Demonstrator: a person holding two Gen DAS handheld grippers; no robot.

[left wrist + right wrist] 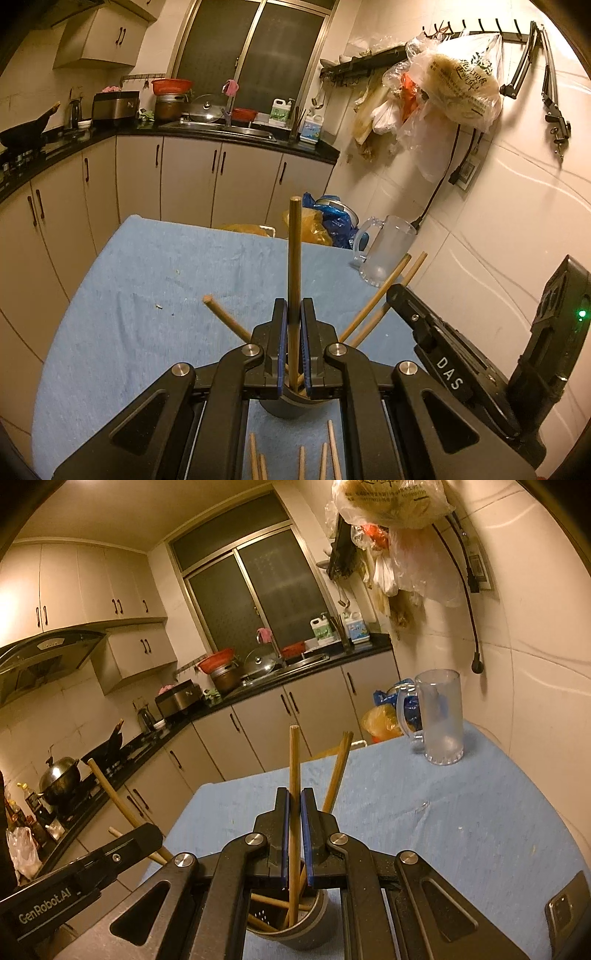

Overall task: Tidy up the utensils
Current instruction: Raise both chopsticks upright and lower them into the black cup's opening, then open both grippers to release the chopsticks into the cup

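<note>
Left wrist view: left gripper (294,325) tilted downward, jaws clamped on one upright chopstick (294,258) whose lower end sits in the grey holder (284,406) on the blue-covered worktop (147,277).

Right wrist view: right gripper (294,812) angled down over the holder (317,919), jaws pinching a second chopstick (294,768) that reaches into it.

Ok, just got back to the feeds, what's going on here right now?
Both hand-held grippers are loading chopsticks into the dark holder cup on the blue cloth. The left hand-held gripper is shut on one upright chopstick over the cup; the right hand-held gripper is shut on another chopstick whose lower end is inside the cup. Several chopsticks already lean in it, and loose chopsticks lie on the cloth.
</note>
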